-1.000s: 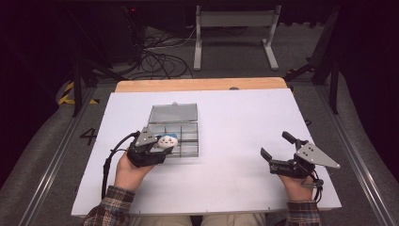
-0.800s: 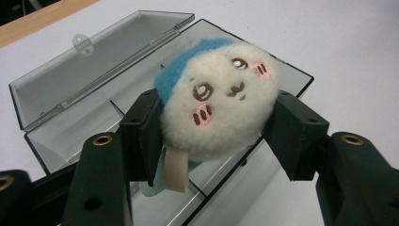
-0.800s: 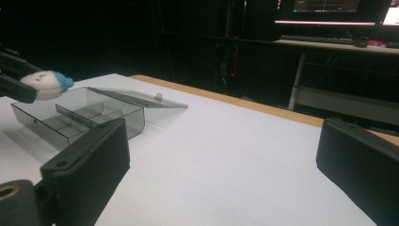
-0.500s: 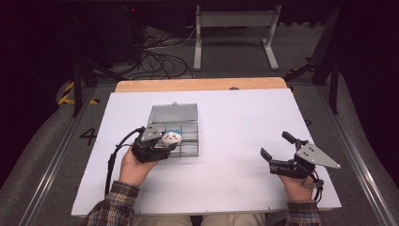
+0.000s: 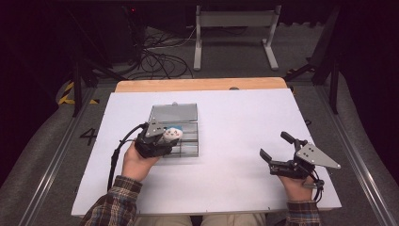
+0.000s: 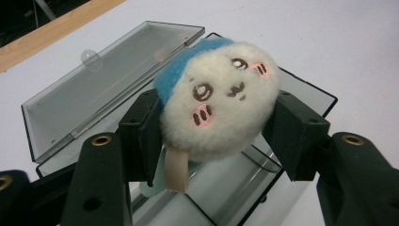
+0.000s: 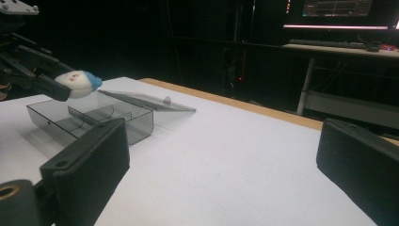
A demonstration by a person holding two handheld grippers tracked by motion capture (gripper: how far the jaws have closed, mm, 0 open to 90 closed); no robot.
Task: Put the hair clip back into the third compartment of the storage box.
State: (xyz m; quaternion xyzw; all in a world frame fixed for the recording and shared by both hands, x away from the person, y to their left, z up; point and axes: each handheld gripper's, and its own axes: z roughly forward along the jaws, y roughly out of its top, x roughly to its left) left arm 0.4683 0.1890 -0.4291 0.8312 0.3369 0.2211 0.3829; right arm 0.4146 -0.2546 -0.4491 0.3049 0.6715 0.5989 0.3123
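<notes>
My left gripper [image 6: 214, 136] has its jaws clamped on either side of a round plush toy [image 6: 221, 96], white-faced with a blue cap. Directly beneath them sits the clear plastic box [image 6: 226, 188], its lid [image 6: 103, 84] folded open beyond. My right gripper [image 5: 277, 153] hangs wide open and empty over the worktop [image 5: 235, 122], well apart from the box.
</notes>
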